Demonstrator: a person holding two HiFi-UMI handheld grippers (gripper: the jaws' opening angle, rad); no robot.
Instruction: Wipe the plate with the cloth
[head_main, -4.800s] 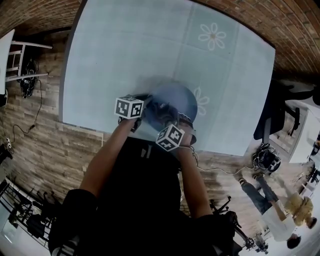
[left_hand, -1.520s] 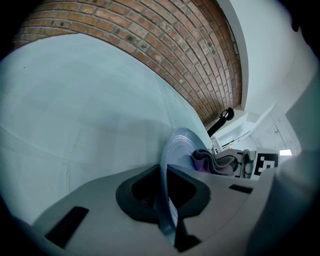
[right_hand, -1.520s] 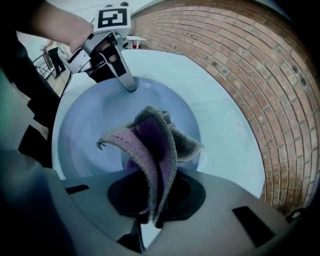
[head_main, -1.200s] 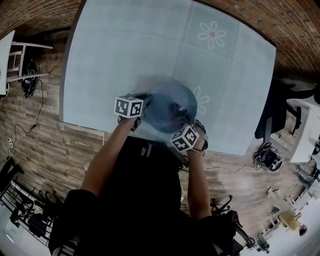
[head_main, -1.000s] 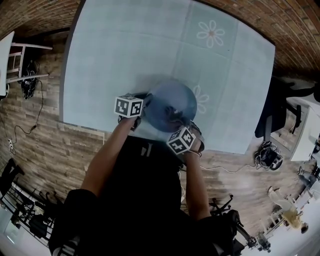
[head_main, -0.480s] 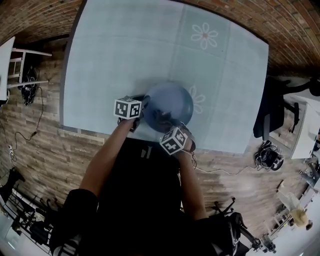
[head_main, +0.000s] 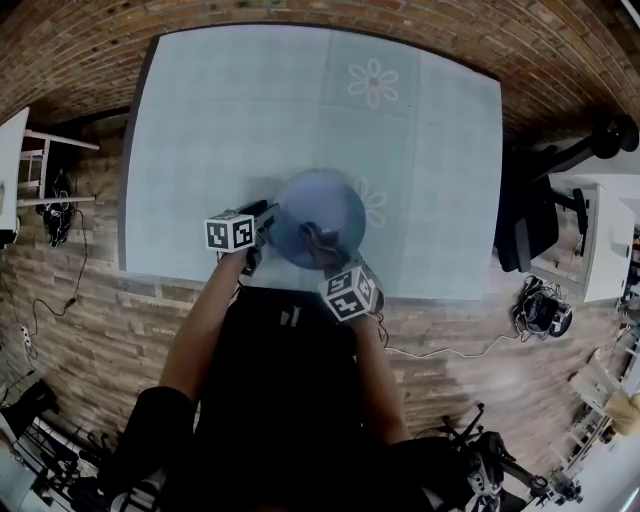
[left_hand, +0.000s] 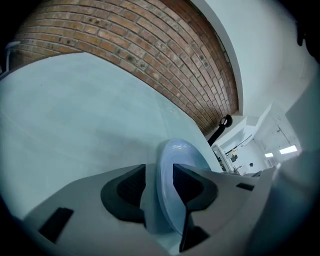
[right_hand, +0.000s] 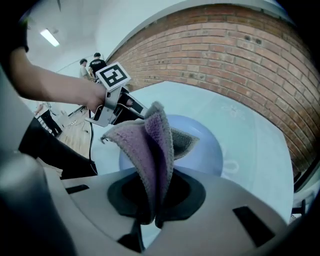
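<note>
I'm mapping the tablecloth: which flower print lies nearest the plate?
The flower print right beside the blue plate, at its right edge; the other flower print sits much farther away, beyond it.

Left tool just opened around the plate rim; right tool raised the cloth.
</note>
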